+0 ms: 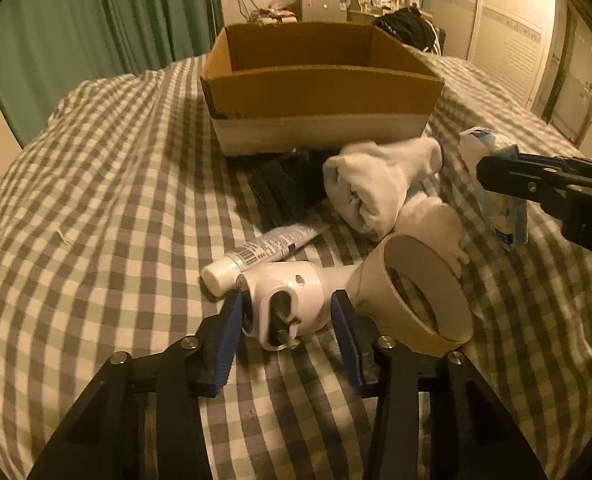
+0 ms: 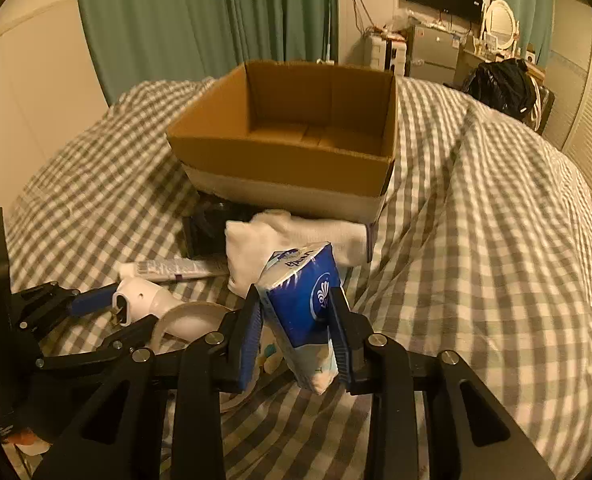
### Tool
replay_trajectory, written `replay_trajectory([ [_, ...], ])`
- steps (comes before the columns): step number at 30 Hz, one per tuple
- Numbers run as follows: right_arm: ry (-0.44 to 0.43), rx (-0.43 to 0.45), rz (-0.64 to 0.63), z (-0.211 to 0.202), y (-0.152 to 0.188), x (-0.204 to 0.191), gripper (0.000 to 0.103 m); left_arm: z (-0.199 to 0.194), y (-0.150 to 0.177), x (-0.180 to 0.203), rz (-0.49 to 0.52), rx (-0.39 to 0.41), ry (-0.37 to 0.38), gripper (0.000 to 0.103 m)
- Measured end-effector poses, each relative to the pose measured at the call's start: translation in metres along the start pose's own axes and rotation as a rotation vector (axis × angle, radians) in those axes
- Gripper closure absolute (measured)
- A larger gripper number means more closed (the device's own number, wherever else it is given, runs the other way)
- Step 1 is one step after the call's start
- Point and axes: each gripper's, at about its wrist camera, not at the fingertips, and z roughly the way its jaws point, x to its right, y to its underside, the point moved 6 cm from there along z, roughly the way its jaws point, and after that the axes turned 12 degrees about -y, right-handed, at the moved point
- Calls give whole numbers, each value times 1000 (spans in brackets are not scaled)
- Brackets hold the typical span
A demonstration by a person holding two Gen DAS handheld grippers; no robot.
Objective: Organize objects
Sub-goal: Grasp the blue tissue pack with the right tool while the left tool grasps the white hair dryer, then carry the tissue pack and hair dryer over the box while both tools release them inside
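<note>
My left gripper (image 1: pixel 286 312) is shut on a white plastic device (image 1: pixel 292 292) that lies on the checked bed cover, one blue pad on each side of it. A cardboard tape ring (image 1: pixel 380 280) leans against the device's right end. My right gripper (image 2: pixel 296 312) is shut on a blue tissue pack (image 2: pixel 304 300), held upright just above the cover. Beyond them lie a white tube (image 1: pixel 264 250), white socks (image 1: pixel 376 184) and a black item (image 1: pixel 284 188). An open cardboard box (image 2: pixel 280 168) stands behind these, with nothing visible inside it.
The checked bed cover (image 2: pixel 496 240) stretches wide to the right and left of the box. Green curtains (image 2: pixel 200 20) hang behind the bed. A dark bag (image 2: pixel 500 80), a desk and a screen stand at the far right.
</note>
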Motion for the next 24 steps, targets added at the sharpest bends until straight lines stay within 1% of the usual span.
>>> replay_trajectory([
  [1,0,10,-2,-4,-1,-1,72,-3,0,-2,-6,5,-1,78],
  [4,1,35,-13,-17,-5,-7,72,-8,-4,-5,-11,15,-12,81],
  [10,-5,67,-34,-34,-9,-18,72,-10,-1,-13,-31,11,-15,83],
  [13,-5,77,-40,-40,-10,-21,72,-19,-5,-16,-36,34,-21,83],
  [18,-10,101,-48,-49,-16,-23,72,-40,-19,-22,-35,86,-37,83],
  [23,-14,126,-67,-59,-30,-26,72,-58,-45,-29,-33,142,-49,84],
  [24,-12,132,-75,-62,-36,-27,72,-62,-51,-30,-33,153,-52,87],
])
